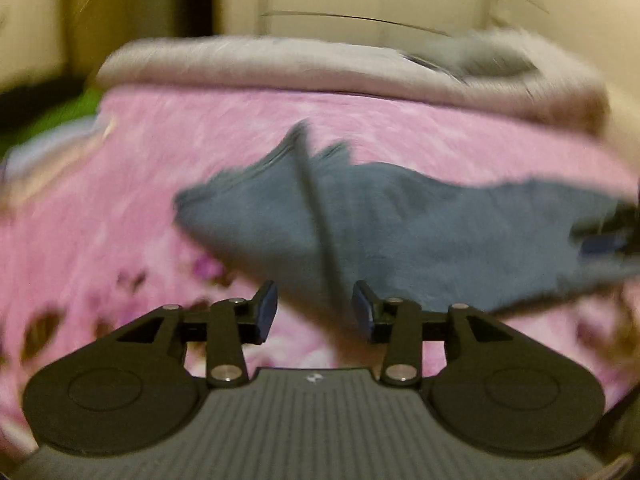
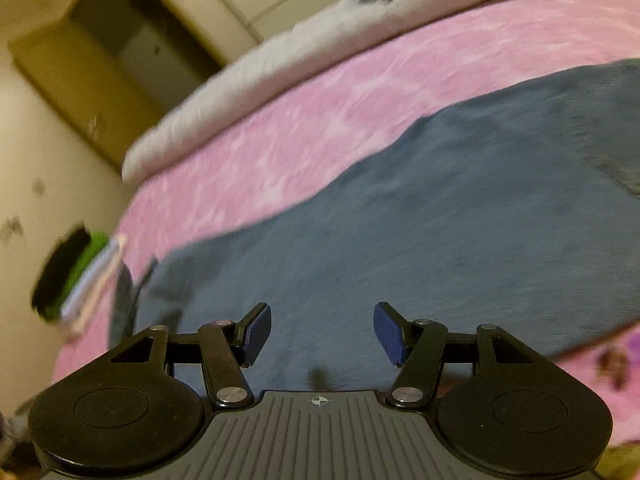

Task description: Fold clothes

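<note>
Left wrist view: your left gripper (image 1: 315,310) sits w/ jaws spread, blue pads (image 1: 267,311) apart, nothing pinched btwn them. A thin dark strap or cord (image 1: 320,216) runs from up near the garment's top edge down toward the gap btwn the pads; can't tell if it touches either pad, frame's blurred. Blue-grey garment (image 1: 400,232) lies rumpled on the pink floral bedspread (image 1: 120,200), just ahead of the pads, stretching off to the right edge of frame. At that right edge you can make out a dark gripper w/ a blue pad at the garment's far end, too smeared to read. Behind the bedspread: a pale folded blanket (image 1: 280,64) across the bed's far side, w/ something grey (image 1: 480,56) on top at its right end. Cream wall beyond.

Right wrist view: your right gripper (image 2: 322,332) is wide open too, pads (image 2: 390,334) well apart, empty. It hovers over the garment (image 2: 440,220), which spreads broad and fairly flat here across the bedspread (image 2: 320,112). View is tilted, bed runs diagonally. Pale blanket (image 2: 248,76) along the far edge. Off the bed's left side: a green-and-black item (image 2: 68,272), blurred, can't ID. Yellowish cabinet (image 2: 100,52) against the wall beyond.
</note>
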Demonstrator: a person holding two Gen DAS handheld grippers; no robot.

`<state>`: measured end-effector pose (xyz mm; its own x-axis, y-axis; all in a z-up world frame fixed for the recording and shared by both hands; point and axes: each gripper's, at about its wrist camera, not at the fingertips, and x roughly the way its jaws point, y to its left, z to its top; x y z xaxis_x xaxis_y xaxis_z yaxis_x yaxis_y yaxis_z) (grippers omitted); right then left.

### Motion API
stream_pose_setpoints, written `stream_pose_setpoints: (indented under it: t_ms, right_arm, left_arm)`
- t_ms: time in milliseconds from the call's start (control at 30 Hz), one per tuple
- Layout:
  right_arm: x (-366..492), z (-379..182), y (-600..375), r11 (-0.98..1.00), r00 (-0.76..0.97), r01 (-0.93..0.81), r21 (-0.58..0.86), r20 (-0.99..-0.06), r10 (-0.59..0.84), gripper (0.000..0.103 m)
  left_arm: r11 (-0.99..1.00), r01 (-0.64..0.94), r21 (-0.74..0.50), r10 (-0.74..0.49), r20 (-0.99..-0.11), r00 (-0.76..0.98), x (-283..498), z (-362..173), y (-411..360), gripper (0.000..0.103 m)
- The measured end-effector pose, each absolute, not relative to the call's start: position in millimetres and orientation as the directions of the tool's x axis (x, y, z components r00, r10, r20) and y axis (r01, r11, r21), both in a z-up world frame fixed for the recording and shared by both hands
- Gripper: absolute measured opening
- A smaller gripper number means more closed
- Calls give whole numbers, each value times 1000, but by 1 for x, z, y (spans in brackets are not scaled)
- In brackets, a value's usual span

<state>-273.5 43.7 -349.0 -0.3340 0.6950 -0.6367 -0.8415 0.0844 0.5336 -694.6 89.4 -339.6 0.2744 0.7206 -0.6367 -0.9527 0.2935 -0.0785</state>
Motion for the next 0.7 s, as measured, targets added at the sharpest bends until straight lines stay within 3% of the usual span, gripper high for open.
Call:
stream_pose_setpoints:
  t_ms: [67,267,467,700]
  right_arm:
    - [-297,-345,56,13,-379,-851,526,-631,677,61]
    - [-365,-331,95,-174,-508,-828,533,-582,635,61]
    - [-419,-330,130,-256,-667,-713,653,-519,535,61]
    - [-456,-352,164,-234,-663,-726,647,-567,489,61]
  left_arm:
    - [202,-970,-135,713,-658,240,-720,-338,90,35]
    - [110,-982,-154,710,-679,186,-762,-344,96,35]
    - [68,-967,-247,720,-658,219,-788,-350,106,35]
    - [72,-929,-362,723,-623,299,-800,-355,125,35]
